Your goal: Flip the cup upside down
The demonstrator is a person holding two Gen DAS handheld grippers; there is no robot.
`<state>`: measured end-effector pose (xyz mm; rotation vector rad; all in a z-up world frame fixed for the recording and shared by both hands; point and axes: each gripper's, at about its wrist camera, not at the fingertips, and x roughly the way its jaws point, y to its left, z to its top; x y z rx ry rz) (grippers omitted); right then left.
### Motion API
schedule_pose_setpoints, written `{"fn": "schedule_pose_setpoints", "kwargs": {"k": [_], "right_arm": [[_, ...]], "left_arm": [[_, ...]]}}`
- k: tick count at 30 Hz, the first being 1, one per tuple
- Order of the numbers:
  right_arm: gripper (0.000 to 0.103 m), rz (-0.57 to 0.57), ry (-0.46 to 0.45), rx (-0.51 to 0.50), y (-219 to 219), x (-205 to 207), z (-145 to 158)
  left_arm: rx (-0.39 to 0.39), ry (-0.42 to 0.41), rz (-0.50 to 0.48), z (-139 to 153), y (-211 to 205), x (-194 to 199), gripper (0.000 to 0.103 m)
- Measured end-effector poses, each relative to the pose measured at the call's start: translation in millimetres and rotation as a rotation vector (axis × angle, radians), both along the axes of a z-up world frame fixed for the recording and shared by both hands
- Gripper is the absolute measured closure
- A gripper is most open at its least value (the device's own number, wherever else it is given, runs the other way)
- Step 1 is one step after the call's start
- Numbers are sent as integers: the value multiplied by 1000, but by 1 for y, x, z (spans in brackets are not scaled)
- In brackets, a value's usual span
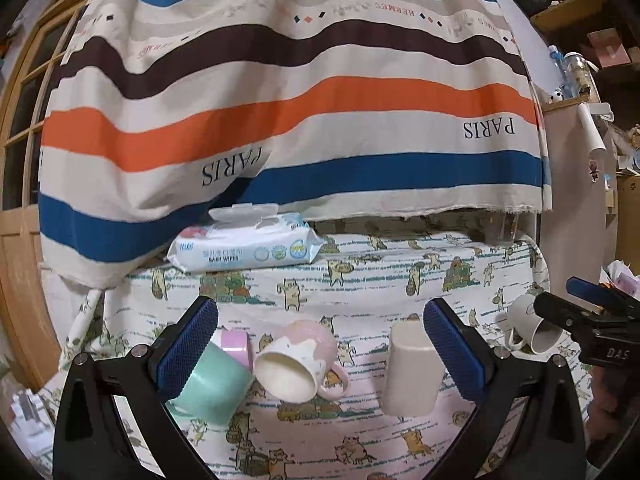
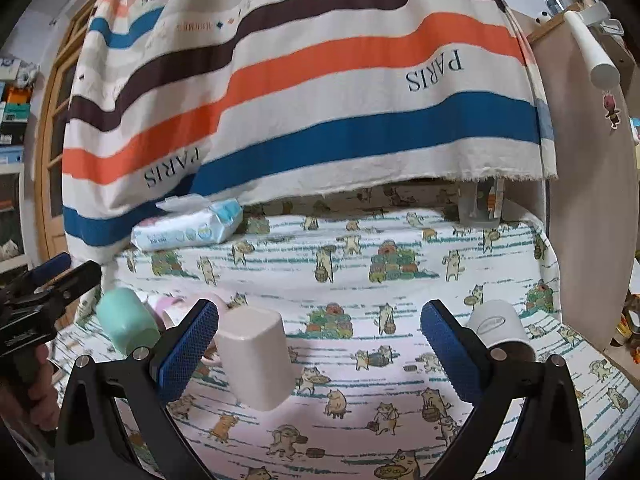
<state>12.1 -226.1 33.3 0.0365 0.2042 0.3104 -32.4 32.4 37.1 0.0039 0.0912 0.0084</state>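
Several cups stand or lie on the cat-print tablecloth (image 1: 360,280). A pink-and-white mug (image 1: 298,360) lies on its side, mouth toward me, between my left gripper's (image 1: 320,344) open fingers. A mint cup (image 1: 208,380) lies by the left finger, a pink cup (image 1: 236,344) behind it. A cream square cup (image 1: 412,372) stands mouth down by the right finger; it also shows in the right wrist view (image 2: 256,356). A white mug (image 1: 532,328) lies at right, next to the right gripper. My right gripper (image 2: 320,344) is open and empty; the white mug (image 2: 500,324) is behind its right finger.
A pack of baby wipes (image 1: 244,248) lies at the back left under a hanging striped cloth (image 1: 300,100). A clear glass (image 2: 480,204) stands at the back right. A beige board (image 2: 592,200) borders the table's right side.
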Motion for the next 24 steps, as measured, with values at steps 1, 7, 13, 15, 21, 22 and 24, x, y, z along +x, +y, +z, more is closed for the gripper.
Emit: {"fn": "schedule_pose_setpoints", "kwargs": {"k": [1, 7, 13, 15, 21, 22, 24], "right_arm": [[1, 2, 0, 0, 1, 1, -3], [1, -17, 11, -26, 5, 7, -15], [1, -72, 52, -90, 15, 16, -26], [1, -80, 61, -106, 17, 17, -26], [1, -117, 20, -109, 17, 8, -25], [1, -116, 26, -106, 16, 9, -25], [1, -117, 27, -98, 14, 9, -25]], "left_arm": [[0, 3, 1, -3, 0, 0, 1], [8, 7, 1, -18, 1, 1, 1], [12, 46, -6, -29, 0, 5, 1], [14, 69, -10, -35, -4, 7, 1], [-12, 127, 20, -41, 0, 13, 1], [-18, 121, 40, -40, 2, 12, 1], [-15, 100, 48, -40, 2, 8, 1]]}}
